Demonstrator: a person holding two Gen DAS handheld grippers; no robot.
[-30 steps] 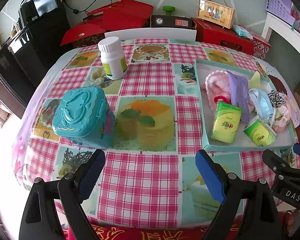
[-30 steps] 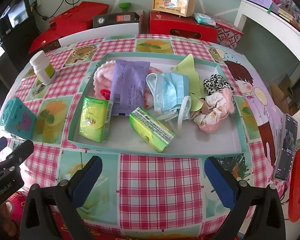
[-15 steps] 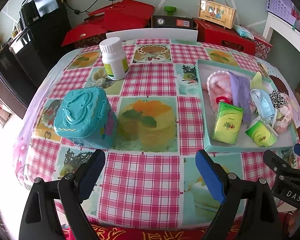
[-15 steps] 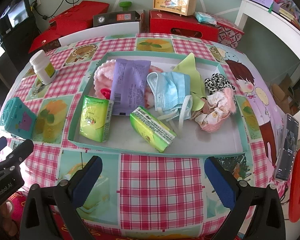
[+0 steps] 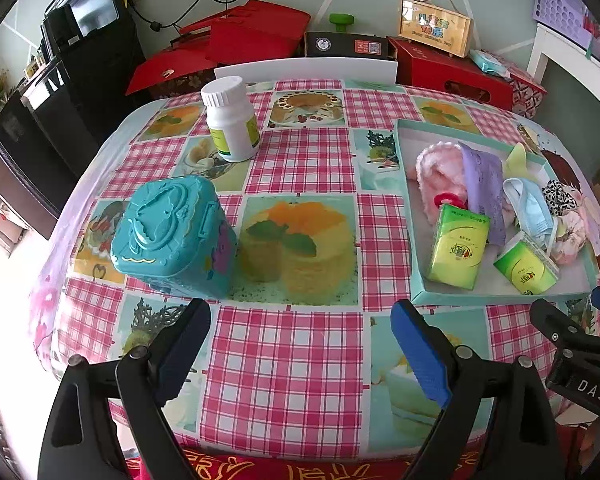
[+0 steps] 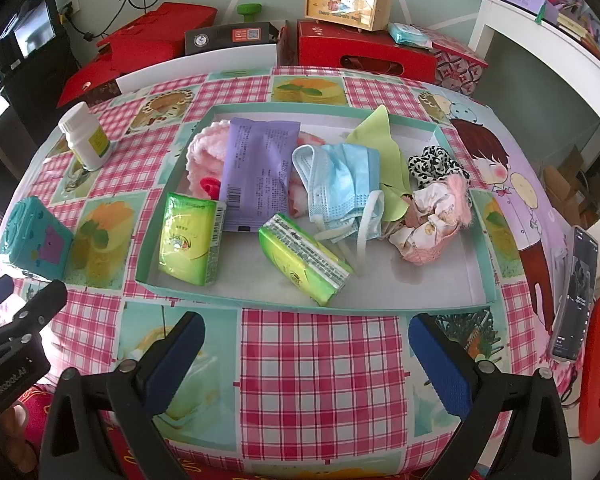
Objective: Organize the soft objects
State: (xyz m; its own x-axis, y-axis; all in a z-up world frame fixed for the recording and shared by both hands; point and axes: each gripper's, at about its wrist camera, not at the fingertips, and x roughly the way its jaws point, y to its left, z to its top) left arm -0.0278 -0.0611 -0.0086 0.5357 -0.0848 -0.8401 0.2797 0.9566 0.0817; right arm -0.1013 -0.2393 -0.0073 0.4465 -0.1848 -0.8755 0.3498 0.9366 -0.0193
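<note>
A teal shallow tray [image 6: 316,305] [image 5: 404,216] on the checked tablecloth holds soft things: two green tissue packs [image 6: 192,240] [image 6: 306,264], a purple packet [image 6: 260,172], a pink fluffy cloth [image 6: 204,152], a blue face mask [image 6: 340,184], a green cloth [image 6: 380,136], a leopard scrunchie [image 6: 436,164] and a pink-white scrunchie [image 6: 432,220]. My right gripper [image 6: 306,356] is open and empty, just in front of the tray. My left gripper [image 5: 300,344] is open and empty, near the table's front edge, left of the tray.
A teal plastic case [image 5: 172,232] stands front left and a white pill bottle [image 5: 230,120] behind it. A phone [image 6: 576,296] lies at the right table edge. Red boxes [image 5: 252,36] and a white chair back [image 5: 304,70] stand behind the table.
Both grippers have drawn back slightly from the table, so the objects look a little farther away. Nothing on the table moved.
</note>
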